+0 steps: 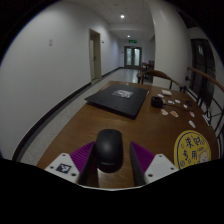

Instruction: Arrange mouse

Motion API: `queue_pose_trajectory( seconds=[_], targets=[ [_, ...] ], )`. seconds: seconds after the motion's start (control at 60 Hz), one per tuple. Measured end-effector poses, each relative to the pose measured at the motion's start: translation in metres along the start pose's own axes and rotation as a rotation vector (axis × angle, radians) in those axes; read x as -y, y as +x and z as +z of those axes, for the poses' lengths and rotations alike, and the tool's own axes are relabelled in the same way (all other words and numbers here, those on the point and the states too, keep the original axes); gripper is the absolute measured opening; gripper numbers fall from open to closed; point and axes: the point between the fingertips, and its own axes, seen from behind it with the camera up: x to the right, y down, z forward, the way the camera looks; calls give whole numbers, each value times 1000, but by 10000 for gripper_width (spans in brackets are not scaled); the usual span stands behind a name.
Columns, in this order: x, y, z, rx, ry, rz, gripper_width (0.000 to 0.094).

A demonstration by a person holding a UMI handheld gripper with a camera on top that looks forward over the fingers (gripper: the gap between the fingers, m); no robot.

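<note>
A black computer mouse (109, 147) lies on the brown wooden table (80, 125), between my two fingers and reaching a little ahead of their tips. My gripper (111, 163) is open around it. The left finger's purple pad (78, 159) stands close against the mouse's left side. The right pad (146, 159) stands off from its right side with a thin strip of table showing between them. The mouse's rear end is hidden below, between the fingers.
A flat black laptop-like slab (121, 98) lies beyond the mouse at mid table. A round yellow disc with writing (195, 150) lies to the right. Small items (160, 100) sit at the far right. Chairs (147, 72) and a corridor lie beyond the table.
</note>
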Motion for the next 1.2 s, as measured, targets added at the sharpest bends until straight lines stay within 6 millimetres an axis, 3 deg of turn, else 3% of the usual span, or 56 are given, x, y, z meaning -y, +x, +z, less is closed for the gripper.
queue_pose_trajectory(
  seconds=[0.05, 0.25, 0.283, 0.35, 0.45, 0.517, 0.533, 0.567, 0.617, 0.667, 0.767, 0.783, 0.8, 0.883, 0.917, 0.933, 1.0, 1.017, 1.083, 1.15, 1.167, 1.2],
  targets=[
    [-3, 1, -2, -10, -7, -3, 491],
    [-11, -26, -13, 67, 27, -34, 333],
    [-14, -33, -26, 86, 37, -43, 331],
    [10, -34, -46, 79, 124, -59, 330],
    [55, -15, -104, 64, 269, -49, 332],
    [76, 17, -132, 28, 339, -17, 331],
    [76, 20, -157, 16, 356, -6, 330],
    [80, 48, -153, -34, 379, 5, 330],
    [67, 85, -156, -112, 373, 33, 329],
    [29, 115, -151, -169, 319, 77, 330],
    [-41, 135, -112, -206, 170, 148, 329],
    [-51, 135, -106, -208, 152, 153, 329],
    [-74, 125, -111, -202, 132, 154, 329],
    [-95, 121, -81, -231, 93, 149, 330],
    [-107, 114, -80, -220, 80, 154, 335],
    [-110, 112, -77, -219, 72, 159, 392],
    [-109, 113, -70, -222, 75, 151, 435],
    [-116, 94, -68, -218, 70, 148, 457],
    [-119, 83, -63, -203, 47, 131, 516],
    [-122, 81, -70, -183, 22, 121, 711],
    [-127, 64, -74, -179, 21, 123, 776],
    [-124, 62, -82, -176, 33, 126, 852]
  ],
)
